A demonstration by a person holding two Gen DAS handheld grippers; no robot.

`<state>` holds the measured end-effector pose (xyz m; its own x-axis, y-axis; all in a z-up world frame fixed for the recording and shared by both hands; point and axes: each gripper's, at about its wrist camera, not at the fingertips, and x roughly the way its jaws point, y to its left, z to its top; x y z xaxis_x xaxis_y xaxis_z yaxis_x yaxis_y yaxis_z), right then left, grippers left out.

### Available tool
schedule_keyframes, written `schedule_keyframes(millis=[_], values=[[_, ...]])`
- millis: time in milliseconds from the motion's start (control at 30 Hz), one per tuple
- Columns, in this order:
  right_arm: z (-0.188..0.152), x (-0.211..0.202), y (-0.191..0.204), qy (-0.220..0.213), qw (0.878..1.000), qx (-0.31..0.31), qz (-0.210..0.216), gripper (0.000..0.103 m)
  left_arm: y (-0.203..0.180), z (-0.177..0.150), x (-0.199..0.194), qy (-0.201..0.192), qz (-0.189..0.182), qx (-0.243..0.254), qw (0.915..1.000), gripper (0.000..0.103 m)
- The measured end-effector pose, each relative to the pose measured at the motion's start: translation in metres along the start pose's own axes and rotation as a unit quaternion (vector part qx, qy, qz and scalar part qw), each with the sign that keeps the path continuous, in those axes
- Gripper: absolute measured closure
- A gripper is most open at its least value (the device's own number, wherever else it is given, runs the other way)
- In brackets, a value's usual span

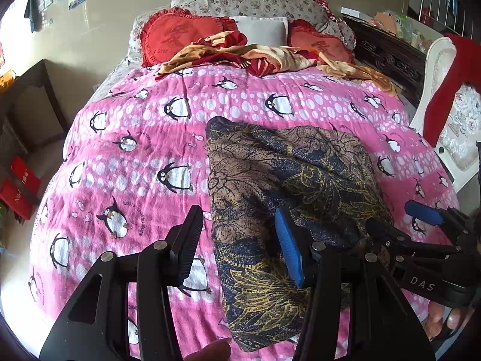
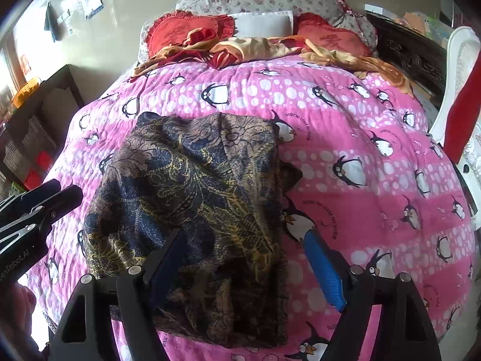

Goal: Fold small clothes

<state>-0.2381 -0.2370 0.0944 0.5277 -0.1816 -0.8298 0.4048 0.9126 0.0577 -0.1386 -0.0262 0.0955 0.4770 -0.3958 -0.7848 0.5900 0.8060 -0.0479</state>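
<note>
A folded dark garment point(image 1: 279, 180) with a blue, brown and yellow floral print lies on the pink penguin blanket point(image 1: 126, 138); it also shows in the right wrist view point(image 2: 195, 186). My left gripper point(image 1: 240, 237) is open, its jaws wide apart over the garment's near left edge, holding nothing. My right gripper point(image 2: 246, 258) is open over the garment's near right part, empty. The right gripper also shows at the right of the left wrist view point(image 1: 399, 219). The left gripper shows at the left edge of the right wrist view point(image 2: 57, 195).
Red heart cushions point(image 1: 180, 36), a white pillow point(image 1: 261, 28) and a crumpled orange-red blanket point(image 1: 240, 54) lie at the head of the bed. A dark shelf point(image 1: 27, 111) stands left. A white chair point(image 1: 445, 96) with red cloth stands right.
</note>
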Motion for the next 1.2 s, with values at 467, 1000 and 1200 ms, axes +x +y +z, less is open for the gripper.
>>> schedule_keyframes(millis=[467,1000,1200], values=[[0.003,-0.001,0.007,-0.003,1.000,-0.012,0.001,0.025,0.002,-0.002,0.000,0.004,-0.003,-0.007,1.0000,0.053],[0.004,0.003,0.016,0.000,1.000,-0.023,0.003,0.025,0.006,-0.004,0.003,0.009,-0.003,-0.012,0.9999,0.053],[0.005,0.005,0.018,0.001,1.000,-0.024,0.003,0.024,0.008,-0.005,0.006,0.011,-0.002,-0.016,0.9998,0.053]])
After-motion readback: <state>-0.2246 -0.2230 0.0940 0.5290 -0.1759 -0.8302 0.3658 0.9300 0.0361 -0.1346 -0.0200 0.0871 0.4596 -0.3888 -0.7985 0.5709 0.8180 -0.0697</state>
